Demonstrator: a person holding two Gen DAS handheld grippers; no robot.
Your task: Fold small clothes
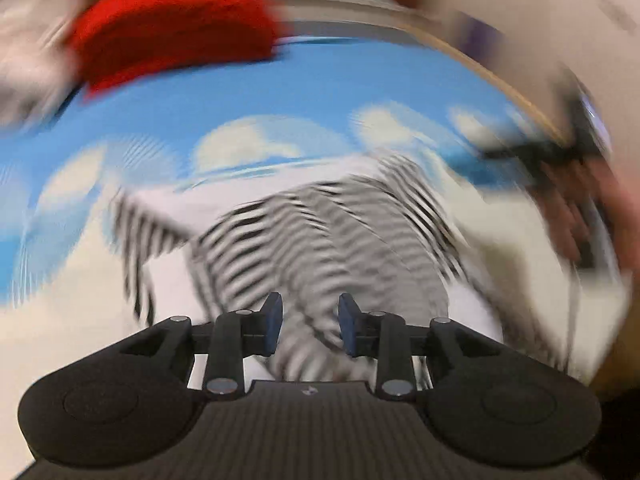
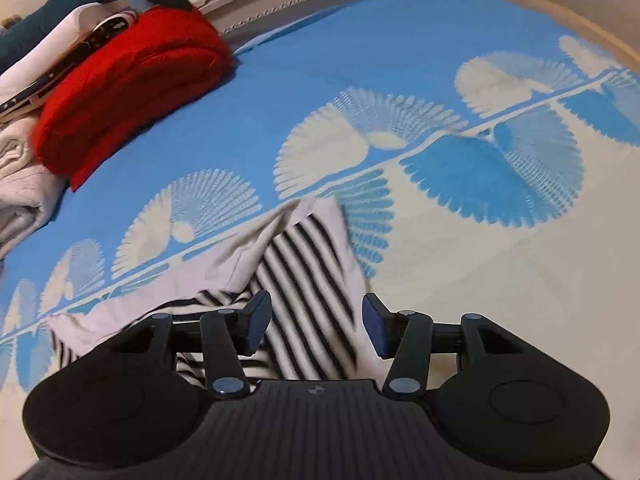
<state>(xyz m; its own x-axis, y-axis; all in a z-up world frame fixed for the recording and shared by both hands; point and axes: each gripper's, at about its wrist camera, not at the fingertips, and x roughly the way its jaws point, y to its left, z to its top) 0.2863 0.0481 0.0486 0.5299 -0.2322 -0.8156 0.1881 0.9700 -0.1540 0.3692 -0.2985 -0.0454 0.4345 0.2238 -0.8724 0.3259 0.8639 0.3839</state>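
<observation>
Right under the left gripper (image 1: pixel 308 330) a striped top (image 1: pixel 320 240) is seen, black and white, lying on the bed cover (image 1: pixel 280 92). Its picture is very blurred. Both pads are narrowly apart, and cloth is seen in the gap, but no pad is seen pressing on it, so nothing looks held there.

From the right wrist view the same top (image 2: pixel 304 264) is seen sharper. It is rumpled, with a plain pale flap (image 2: pixel 256 248) turned over the stripes. The right gripper (image 2: pixel 316 326) hangs over it with its pads set wider. Striped cloth lies below the gap, and no pinch is seen.

It is judged that the top is light, thin and very soft. It will sag and bunch when lifted, and it may slide on the smooth cover. It cannot break. A good hold would be at an edge or corner, such as the far tip of the pale flap, 1 gripper at each end, so the cloth can be pulled flat first. Only 1 layer should be pinched, or the fold will come out crooked.

Farther off, a folded red cloth (image 2: pixel 132 80) lies at the back left, next to pale folded things (image 2: pixel 20 184).
</observation>
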